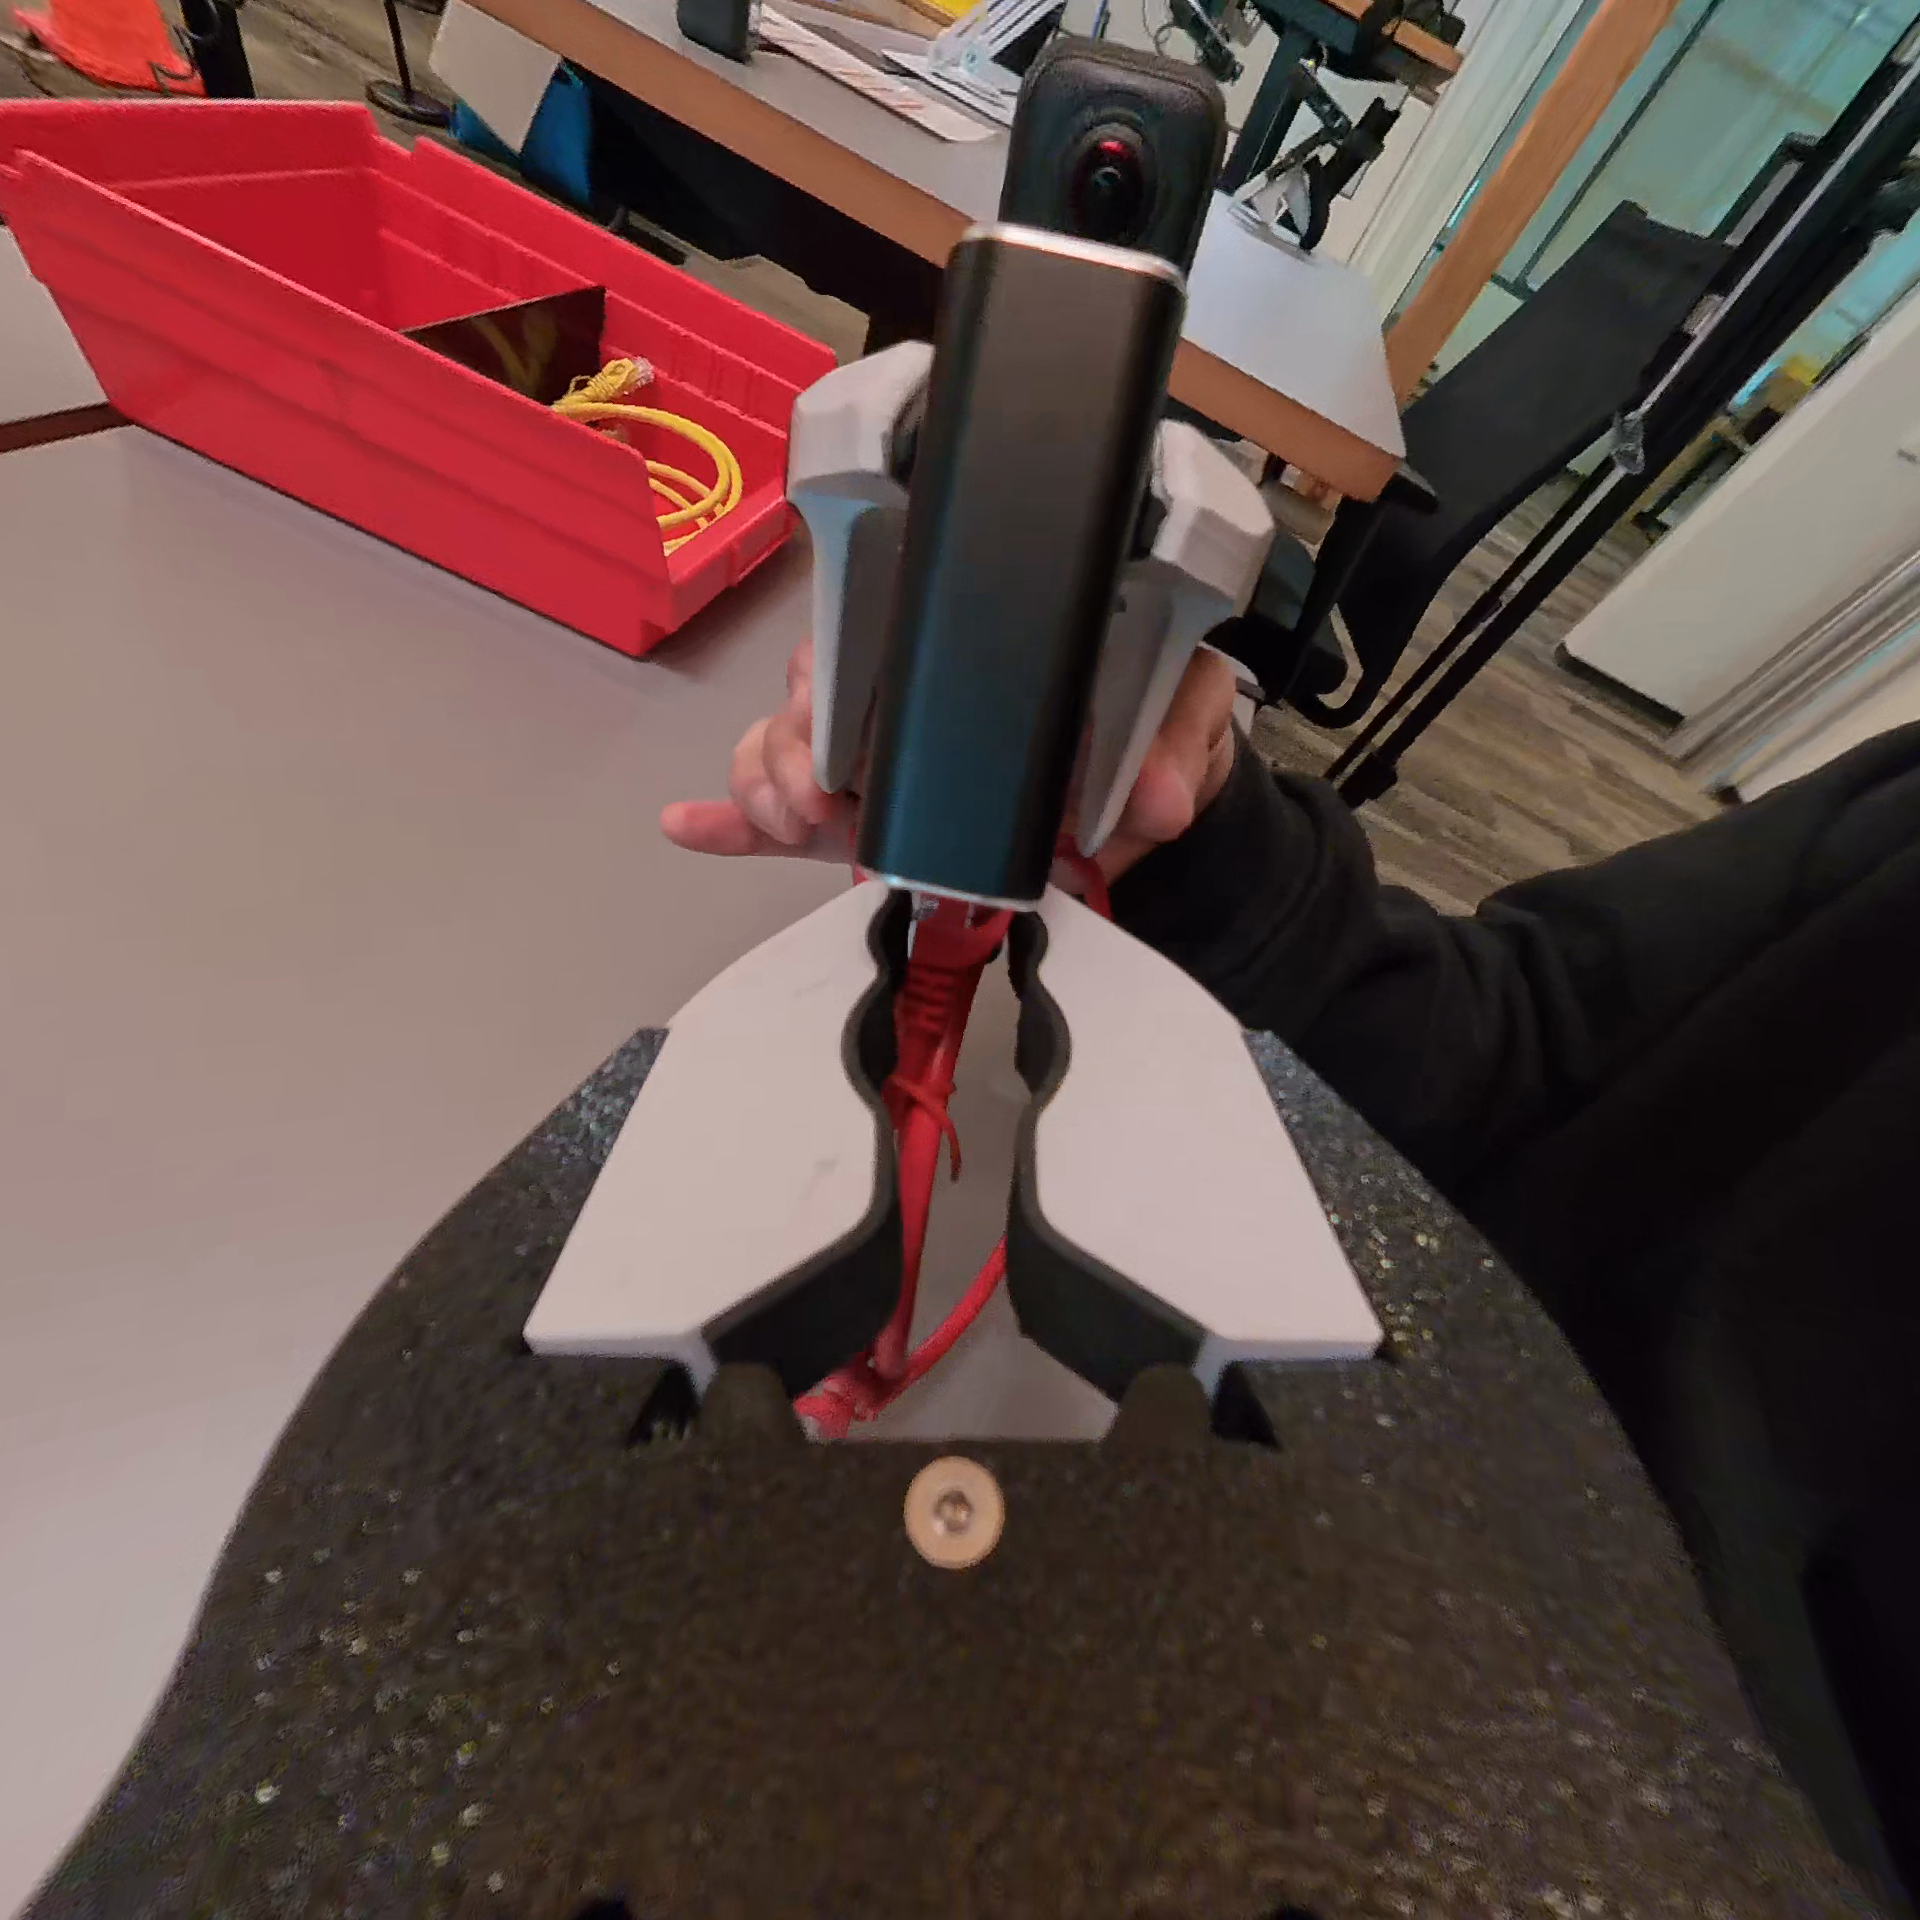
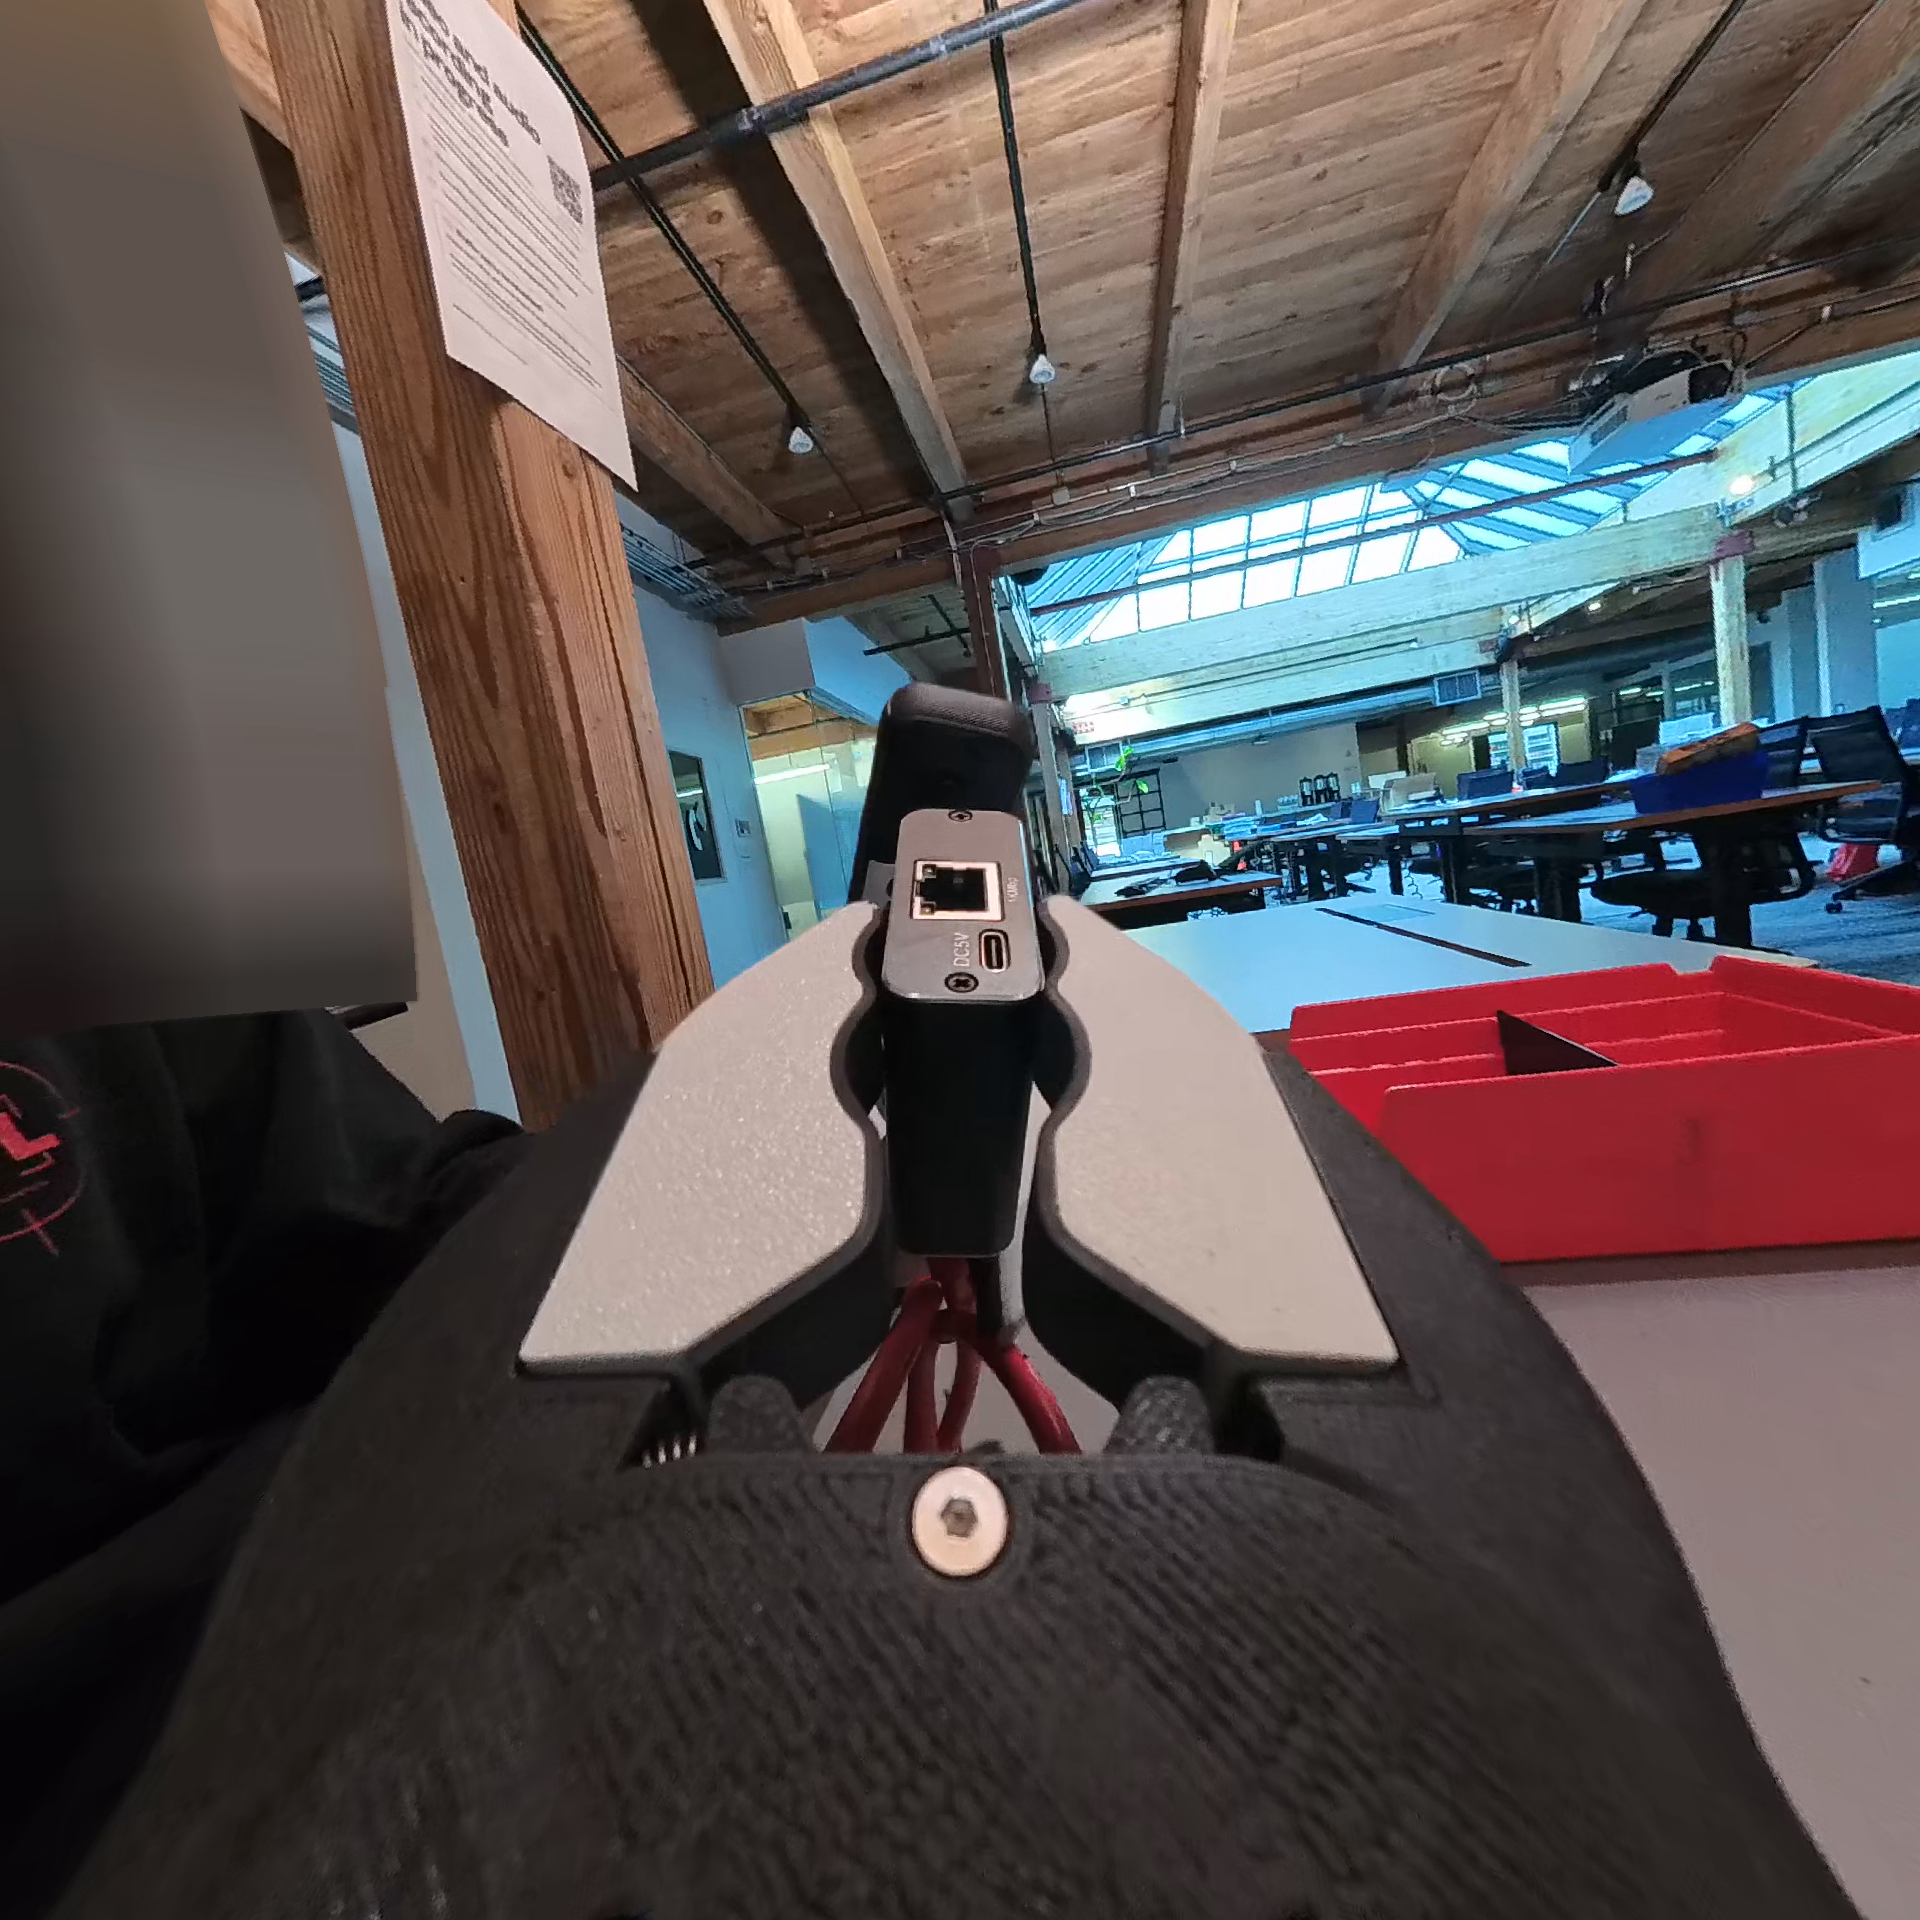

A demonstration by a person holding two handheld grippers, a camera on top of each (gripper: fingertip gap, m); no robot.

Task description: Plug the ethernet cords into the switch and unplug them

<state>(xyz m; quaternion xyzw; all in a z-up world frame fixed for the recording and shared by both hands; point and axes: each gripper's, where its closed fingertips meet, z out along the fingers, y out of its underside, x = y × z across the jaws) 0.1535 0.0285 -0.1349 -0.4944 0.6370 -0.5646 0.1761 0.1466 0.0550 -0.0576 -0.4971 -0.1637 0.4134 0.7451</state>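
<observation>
One switch (image 2: 961, 1029), a slim black box with silver end caps, is in play, gripped by the right claw (image 2: 961, 997); its two grey fingers (image 2: 748, 1132) press against the box's sides near its upper end. The end cap facing the right wrist camera carries one network socket and one small oval power socket, each with tiny printed markings beside it. Several red ethernet cords (image 2: 935, 1382) hang from the switch's lower end, down between the fingers; their exact number cannot be told.

In the left wrist view the same switch (image 1: 997, 582) stands nearly upright above the worktop (image 1: 312, 883), held by the other claw (image 1: 1023, 644) with a person's hand (image 1: 790, 769) wrapped behind it and a black sleeve (image 1: 1455, 1018) trailing to the right. The left claw (image 1: 951, 977) sits just under the switch, its jaws nearly closed around one red ethernet plug (image 1: 935, 997) whose tip meets the box's lower end; whether the pads actually pinch the plug cannot be told. A red cord (image 1: 920, 1195) runs back between the fingers.

One red bin (image 1: 343, 343) rests on the worktop, well apart from the claws, with one black divider (image 1: 520, 332) and one coiled yellow cord (image 1: 675, 457) inside. One printed paper notice (image 2: 509, 218) is fixed to a wooden post (image 2: 499, 623).
</observation>
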